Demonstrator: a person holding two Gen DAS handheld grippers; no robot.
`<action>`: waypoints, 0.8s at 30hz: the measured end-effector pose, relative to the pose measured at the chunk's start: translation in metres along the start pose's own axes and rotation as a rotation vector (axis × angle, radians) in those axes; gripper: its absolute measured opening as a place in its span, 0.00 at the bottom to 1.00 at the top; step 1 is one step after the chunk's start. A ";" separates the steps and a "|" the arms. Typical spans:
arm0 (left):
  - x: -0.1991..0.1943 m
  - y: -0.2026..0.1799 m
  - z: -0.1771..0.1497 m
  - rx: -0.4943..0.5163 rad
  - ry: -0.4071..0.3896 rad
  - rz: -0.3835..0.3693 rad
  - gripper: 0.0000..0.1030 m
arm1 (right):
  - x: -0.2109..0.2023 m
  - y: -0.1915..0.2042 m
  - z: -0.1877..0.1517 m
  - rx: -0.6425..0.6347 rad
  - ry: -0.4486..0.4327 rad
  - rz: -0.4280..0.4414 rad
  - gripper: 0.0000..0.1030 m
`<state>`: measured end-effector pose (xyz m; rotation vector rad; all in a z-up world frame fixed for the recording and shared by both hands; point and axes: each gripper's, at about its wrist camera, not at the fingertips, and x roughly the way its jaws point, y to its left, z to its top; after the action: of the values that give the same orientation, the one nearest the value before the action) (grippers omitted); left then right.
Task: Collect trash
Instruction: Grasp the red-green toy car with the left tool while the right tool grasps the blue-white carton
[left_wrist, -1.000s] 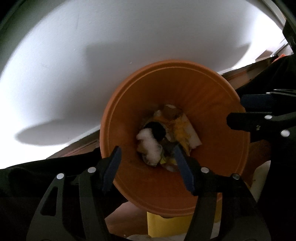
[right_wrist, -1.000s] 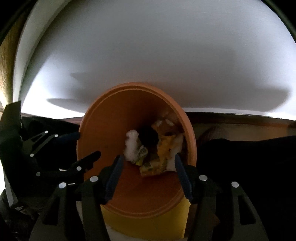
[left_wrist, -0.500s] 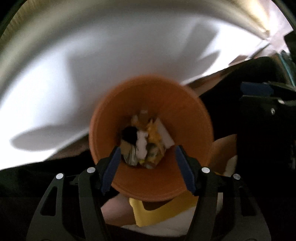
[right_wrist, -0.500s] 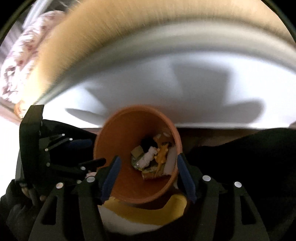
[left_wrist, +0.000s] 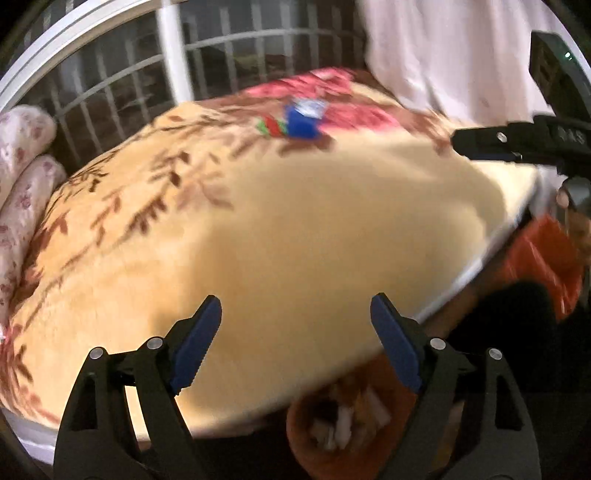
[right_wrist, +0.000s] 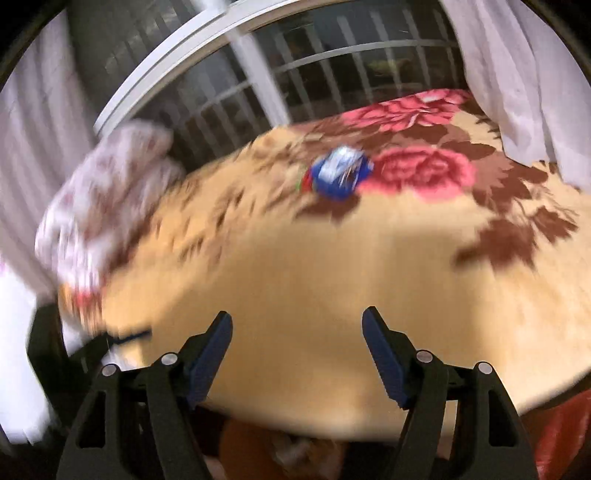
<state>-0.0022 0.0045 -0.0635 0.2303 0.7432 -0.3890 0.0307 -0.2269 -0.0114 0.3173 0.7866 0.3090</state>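
Note:
A blue and white wrapper (left_wrist: 301, 120) (right_wrist: 340, 171) lies far back on the floral blanket (left_wrist: 277, 229) (right_wrist: 332, 266) of a bed, with a small red and green scrap (left_wrist: 271, 126) beside it. The orange bin (left_wrist: 351, 428) (right_wrist: 295, 450) holding crumpled trash sits low at the frame's bottom, below the bed edge. My left gripper (left_wrist: 295, 306) hovers over the near blanket, its jaws opening, nothing between them. My right gripper (right_wrist: 297, 317) (left_wrist: 517, 142) does the same to its right, jaws opening and empty. Everything is motion-blurred.
Flowered pillows (left_wrist: 22, 177) (right_wrist: 103, 206) are stacked at the bed's left end. A barred window (left_wrist: 129, 85) (right_wrist: 295, 81) and white curtains (left_wrist: 454, 55) (right_wrist: 524, 74) stand behind the bed. Something red-orange (left_wrist: 539, 258) (right_wrist: 565, 432) lies beside the bed at the right.
Both grippers have risen and tipped up, from looking into the orange bin to looking over the bed. The bin has dropped to the frames' bottom. Both pairs of jaws stand wider.

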 end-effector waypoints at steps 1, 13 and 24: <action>0.007 0.007 0.011 -0.034 -0.006 0.002 0.78 | 0.013 -0.005 0.021 0.058 0.001 0.014 0.69; 0.094 0.068 0.076 -0.198 0.054 0.184 0.82 | 0.167 -0.032 0.165 0.469 0.110 -0.178 0.80; 0.109 0.074 0.063 -0.241 0.086 0.146 0.83 | 0.223 -0.058 0.156 0.653 0.169 -0.369 0.53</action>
<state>0.1406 0.0216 -0.0893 0.0731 0.8446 -0.1498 0.3020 -0.2195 -0.0726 0.7520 1.0837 -0.2849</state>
